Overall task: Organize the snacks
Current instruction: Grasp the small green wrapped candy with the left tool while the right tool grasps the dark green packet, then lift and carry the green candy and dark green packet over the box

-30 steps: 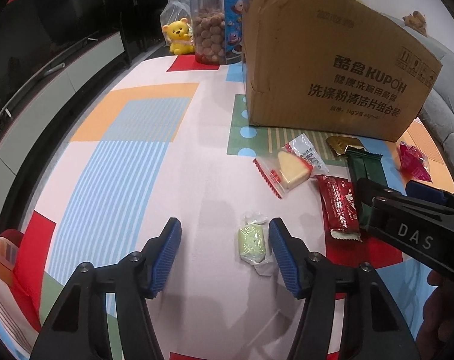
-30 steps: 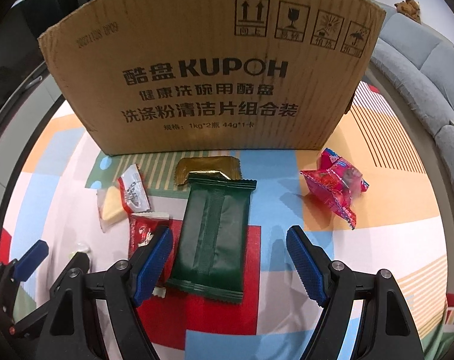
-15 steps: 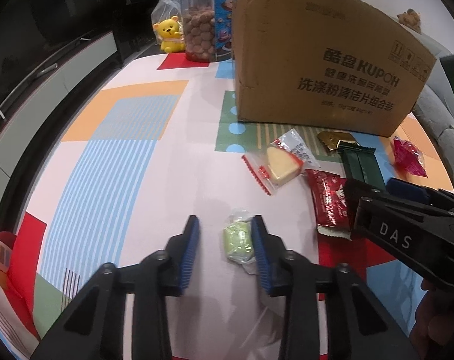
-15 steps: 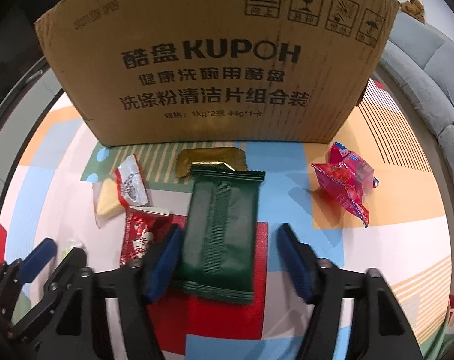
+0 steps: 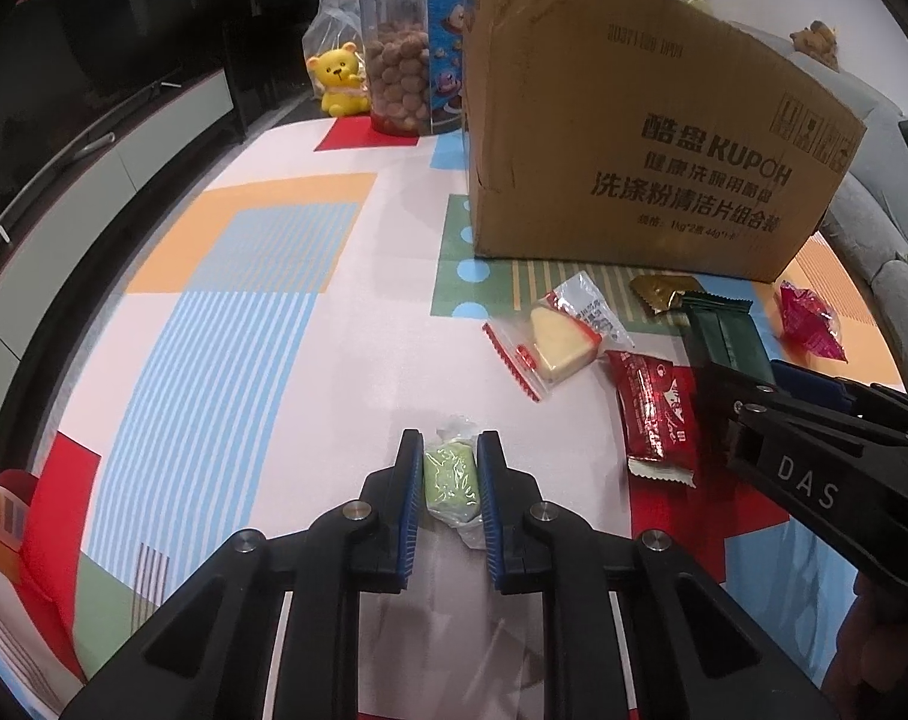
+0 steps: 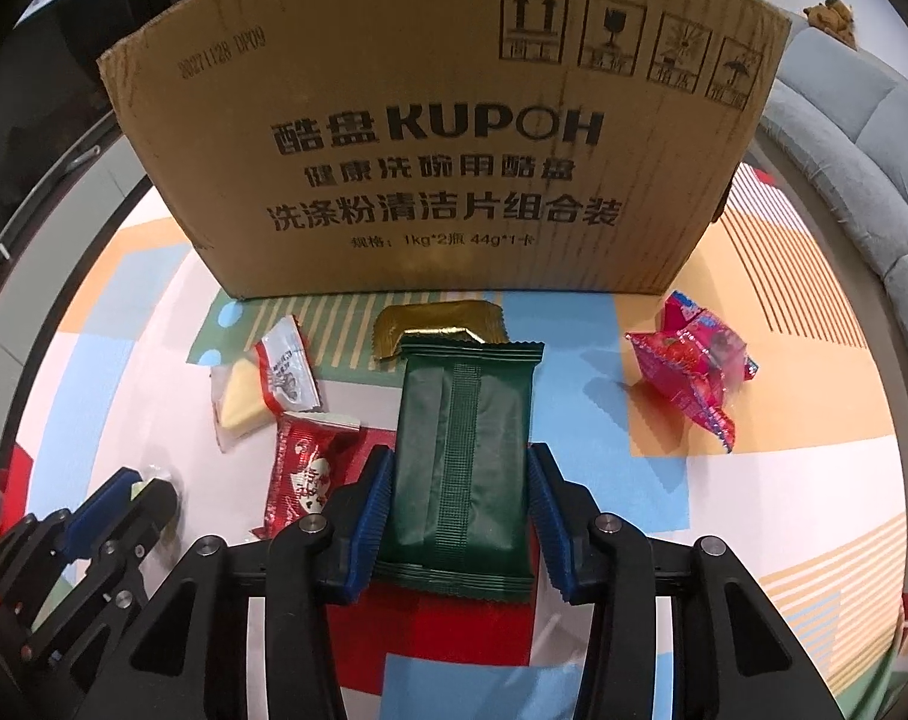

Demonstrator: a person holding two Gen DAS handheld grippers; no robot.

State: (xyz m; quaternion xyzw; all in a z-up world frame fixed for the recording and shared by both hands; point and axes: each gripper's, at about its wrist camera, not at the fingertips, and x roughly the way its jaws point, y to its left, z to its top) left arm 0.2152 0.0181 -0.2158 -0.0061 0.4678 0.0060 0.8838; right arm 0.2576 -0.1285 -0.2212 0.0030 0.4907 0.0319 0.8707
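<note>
My left gripper (image 5: 450,480) is shut on a small pale green wrapped candy (image 5: 450,483) that rests on the table. My right gripper (image 6: 459,492) is shut on a dark green snack packet (image 6: 461,450), its blue pads pressing both long sides; the packet also shows in the left wrist view (image 5: 721,336). A tall cardboard box (image 6: 442,138) stands upright behind the snacks. Loose on the table lie a cheese wedge in a clear bag (image 6: 256,387), a red packet (image 6: 310,474), a gold packet (image 6: 436,324) and a pink wrapped snack (image 6: 691,375).
A colourful patterned tablecloth (image 5: 226,312) covers the table. At the far end stand a yellow bear toy (image 5: 337,81) and a clear tub of brown balls (image 5: 397,81). A grey sofa (image 6: 850,138) lies to the right, a dark TV cabinet (image 5: 94,138) to the left.
Both grippers have closed from wide open: the left onto the green candy, the right onto the dark green packet. Both have moved slightly forward.
</note>
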